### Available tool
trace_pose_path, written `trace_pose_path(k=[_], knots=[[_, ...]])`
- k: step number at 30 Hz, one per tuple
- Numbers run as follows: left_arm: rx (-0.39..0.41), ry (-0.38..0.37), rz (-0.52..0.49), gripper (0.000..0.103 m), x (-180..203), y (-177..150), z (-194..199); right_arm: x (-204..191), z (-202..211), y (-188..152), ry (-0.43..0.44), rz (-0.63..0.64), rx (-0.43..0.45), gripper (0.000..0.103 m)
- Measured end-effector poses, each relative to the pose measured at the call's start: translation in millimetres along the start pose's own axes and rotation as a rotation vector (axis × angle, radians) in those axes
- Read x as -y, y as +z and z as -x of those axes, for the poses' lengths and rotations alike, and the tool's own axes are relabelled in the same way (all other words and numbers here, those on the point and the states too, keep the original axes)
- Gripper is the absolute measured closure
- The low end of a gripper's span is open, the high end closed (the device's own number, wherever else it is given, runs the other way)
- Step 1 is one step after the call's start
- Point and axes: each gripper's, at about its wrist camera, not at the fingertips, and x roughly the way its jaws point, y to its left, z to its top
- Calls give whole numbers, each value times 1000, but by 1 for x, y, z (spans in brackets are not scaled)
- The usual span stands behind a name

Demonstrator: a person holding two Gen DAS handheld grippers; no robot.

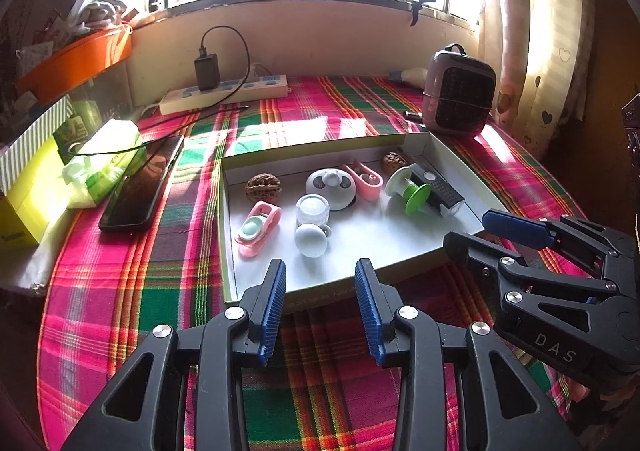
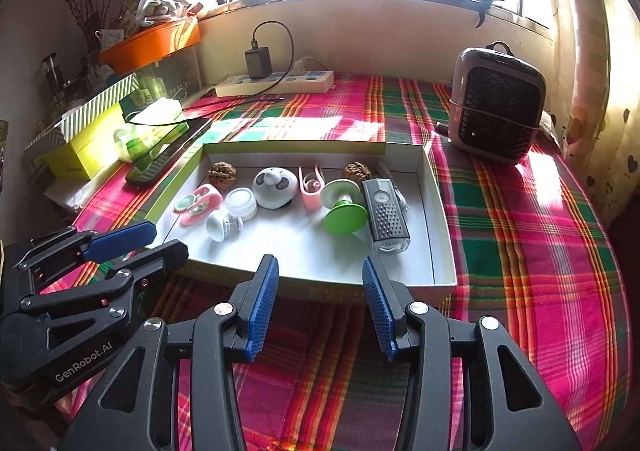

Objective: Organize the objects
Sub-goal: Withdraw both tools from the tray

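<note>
A shallow white cardboard box (image 1: 226, 235) lies on the plaid cloth. It holds two walnuts (image 1: 262, 187), a panda-faced round case (image 1: 331, 187), two pink clips (image 1: 258, 229), a clear jar (image 1: 313, 209), a white knob (image 1: 311, 239), a green-and-white spool (image 1: 408, 187) and a grey grater-like device (image 2: 386, 215). My left gripper (image 1: 320, 265) hovers open over the box's near edge with nothing between its fingers. Beside it, my right gripper (image 2: 319, 261) is open and empty too, above the same near edge (image 2: 312, 287). Each gripper shows in the other's view, the right gripper (image 1: 468, 229) and the left gripper (image 2: 168, 237).
Left of the box lie a black phone (image 1: 140, 187), a green tissue pack (image 1: 108, 159) and a yellow carton (image 1: 28, 187). A power strip (image 1: 224, 93) with a charger sits at the back wall. A small heater (image 2: 496, 103) stands at the back right.
</note>
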Motion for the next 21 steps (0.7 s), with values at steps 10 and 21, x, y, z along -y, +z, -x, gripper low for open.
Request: trace_pose_path(k=[10,21], knots=[[-25,36,7,69,6,-23,9,-4,9,-22,-28,2,-25,58],[-79,43,-6,69,18,-48,7,-4,10,-44,-55,-17,-76,58]])
